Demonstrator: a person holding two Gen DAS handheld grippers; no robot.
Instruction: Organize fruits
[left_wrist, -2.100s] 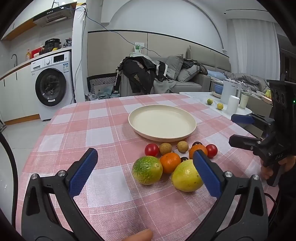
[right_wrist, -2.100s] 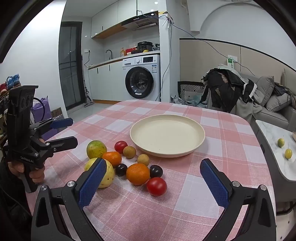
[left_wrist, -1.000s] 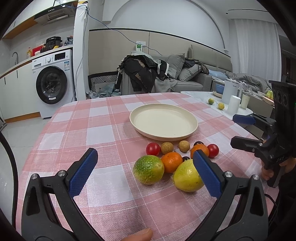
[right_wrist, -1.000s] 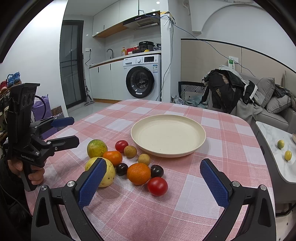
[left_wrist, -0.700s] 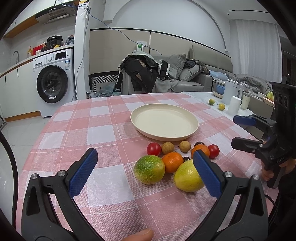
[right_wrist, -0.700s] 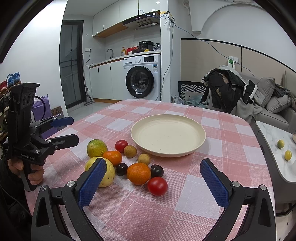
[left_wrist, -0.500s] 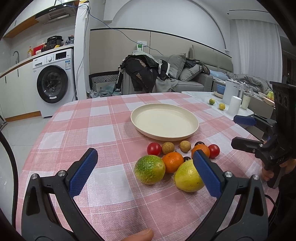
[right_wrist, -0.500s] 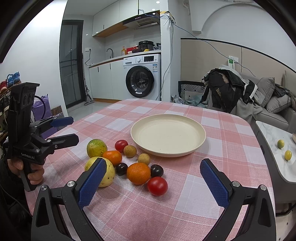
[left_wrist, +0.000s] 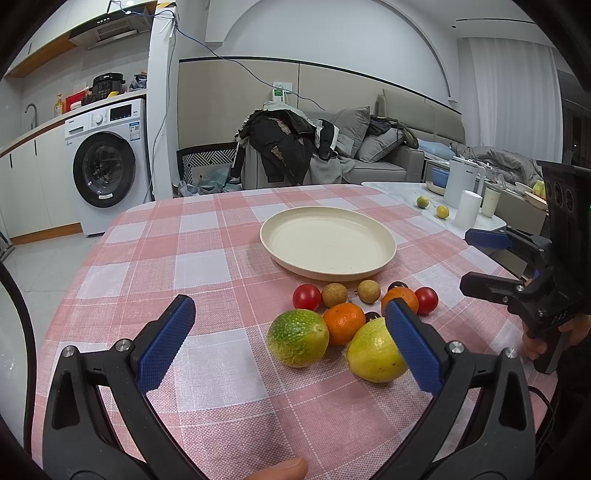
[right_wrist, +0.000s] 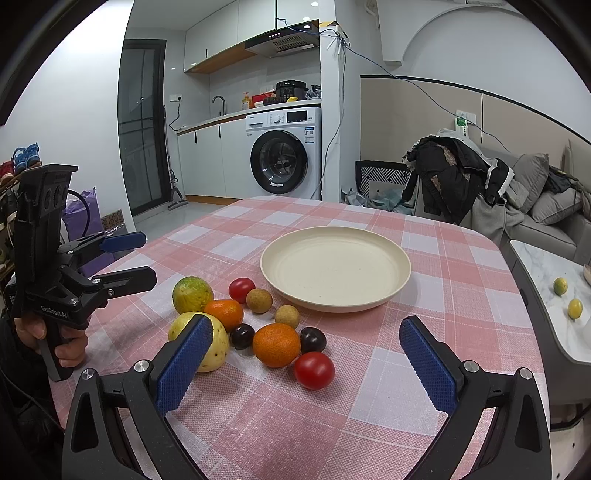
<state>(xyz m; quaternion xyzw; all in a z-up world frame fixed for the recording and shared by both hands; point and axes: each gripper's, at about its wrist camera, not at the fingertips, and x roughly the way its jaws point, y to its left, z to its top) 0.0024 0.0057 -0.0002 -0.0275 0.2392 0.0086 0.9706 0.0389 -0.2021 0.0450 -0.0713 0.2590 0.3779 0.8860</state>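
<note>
Left wrist view: the left gripper (left_wrist: 288, 332) hangs above the near edge of a table covered with a pink-and-white checked cloth (left_wrist: 192, 258), its blue-padded jaws spread wide and holding nothing. Between and just beyond the pads lies the fruit cluster, set on the cloth just in front of an empty cream plate (left_wrist: 275, 245) and apart from its rim. Nearest are a mottled green-orange citrus (left_wrist: 297, 342), slightly oval with its long axis running roughly left to right, and a yellow-green fruit (left_wrist: 373, 355), egg-shaped and partly hidden by the right pad. An orange mandarin (left_wrist: 344, 323) sits touching or nearly touching both. Behind these stand a red tomato (left_wrist: 306, 297), two tan longans (left_wrist: 334, 294), a second mandarin (left_wrist: 400, 296), a second tomato (left_wrist: 426, 300), and two dark plums, mostly hidden in this view. Right wrist view: the right gripper (right_wrist: 308, 360) likewise has its jaws spread wide and empty, aimed across the same cluster toward the plate; here the nearest fruit is the second tomato (right_wrist: 314, 370), round and glossy, with a dark plum (right_wrist: 312, 339) just behind it. The left gripper appears at the left edge of this view, held by a hand (right_wrist: 64, 341) on its pistol grip. A washing machine (right_wrist: 284, 155) stands in the background.
</note>
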